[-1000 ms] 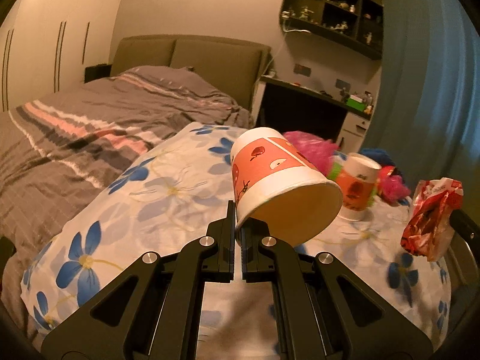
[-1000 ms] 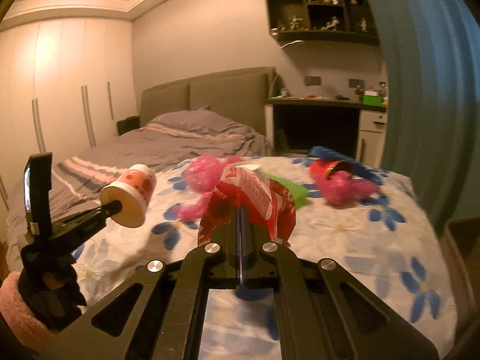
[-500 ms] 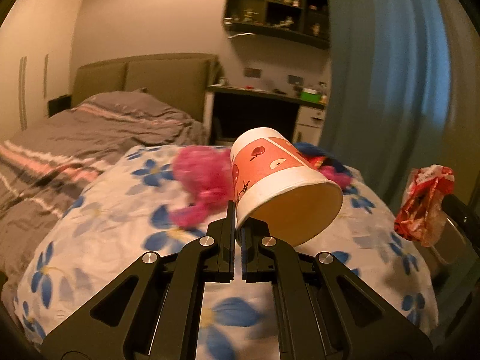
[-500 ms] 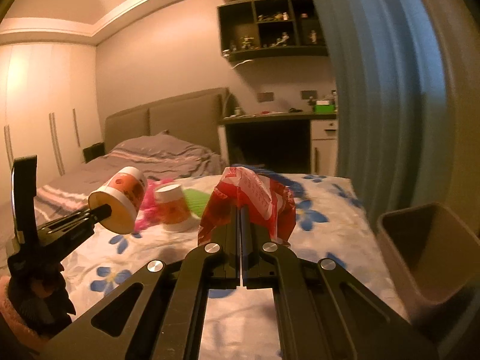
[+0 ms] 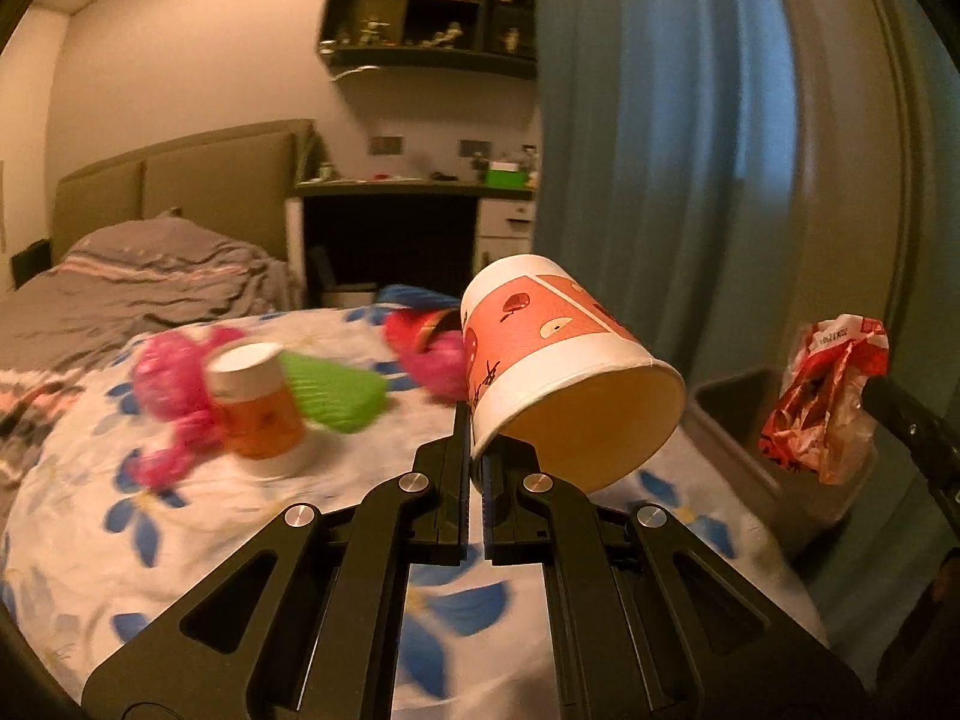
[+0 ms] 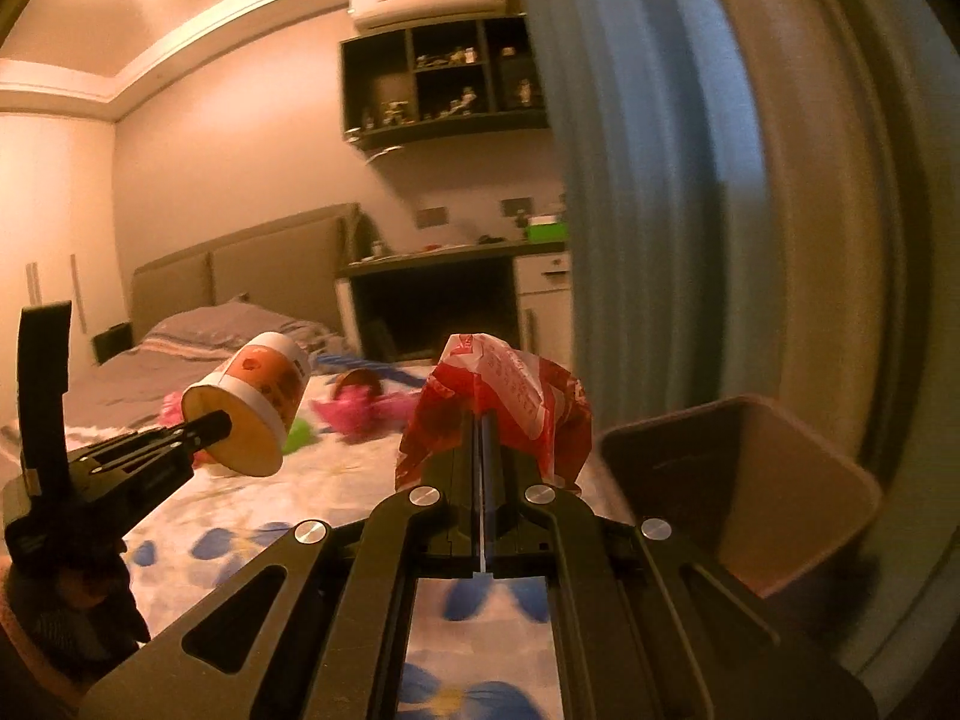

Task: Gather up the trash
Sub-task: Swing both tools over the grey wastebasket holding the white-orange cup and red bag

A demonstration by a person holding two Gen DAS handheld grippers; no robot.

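Note:
My left gripper (image 5: 477,444) is shut on the rim of an orange and white paper cup (image 5: 558,354), which lies tilted with its mouth toward the camera. The same cup (image 6: 252,402) hangs at the left of the right wrist view. My right gripper (image 6: 483,426) is shut on a crumpled red and white wrapper (image 6: 504,402), also seen as the wrapper (image 5: 822,396) at the right of the left wrist view. A brown bin (image 6: 756,480) stands open just right of the wrapper, beside the bed; the bin (image 5: 738,420) shows behind the cup too.
On the flowered bedspread (image 5: 180,510) lie a second paper cup (image 5: 258,414), a green wrapper (image 5: 336,390), pink fluffy trash (image 5: 174,384) and another red and pink heap (image 5: 426,348). A blue curtain (image 5: 660,150) hangs right, a dark desk (image 5: 390,228) behind.
Both grippers swung right along the bed with their loads held. The bin came into view at the right, and the trash on the bedspread slid left in both views.

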